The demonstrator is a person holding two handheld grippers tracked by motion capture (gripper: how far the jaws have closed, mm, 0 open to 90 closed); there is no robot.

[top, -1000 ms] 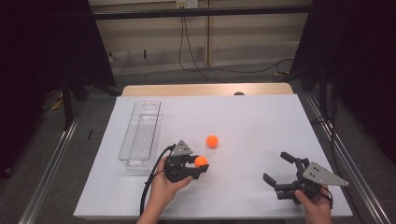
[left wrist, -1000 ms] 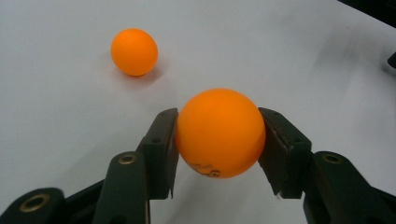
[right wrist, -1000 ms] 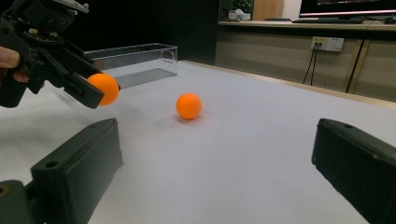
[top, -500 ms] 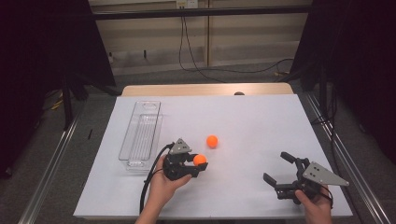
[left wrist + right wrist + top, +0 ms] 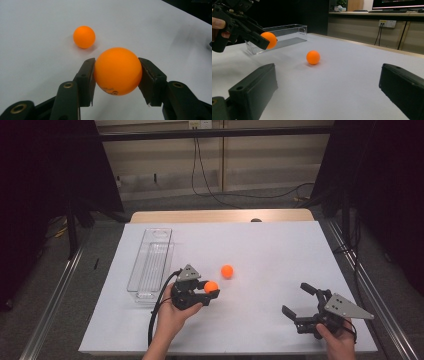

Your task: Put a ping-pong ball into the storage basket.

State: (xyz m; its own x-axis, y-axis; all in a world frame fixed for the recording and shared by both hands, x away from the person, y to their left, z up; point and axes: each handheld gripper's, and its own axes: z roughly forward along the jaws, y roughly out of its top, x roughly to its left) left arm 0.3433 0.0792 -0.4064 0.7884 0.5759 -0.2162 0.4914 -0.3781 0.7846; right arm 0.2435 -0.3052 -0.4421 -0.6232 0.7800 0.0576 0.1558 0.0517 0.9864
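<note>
1. Left claw (image 5: 212, 290) grips an orange ball (image 5: 117, 71) above mid-table (image 5: 270, 250).
2. Second ball (image 5: 227, 271) lies just beyond.
3. Right claw (image 5: 299, 301) gapes empty near the table's front edge.
4. Clear tray (image 5: 150, 265) hugs the left edge.

One camera hangs high at the near side, looking forward and down over the table (image 5: 280, 245). Two ride low and close, each facing the loose orange ball (image 5: 227, 271)
</note>
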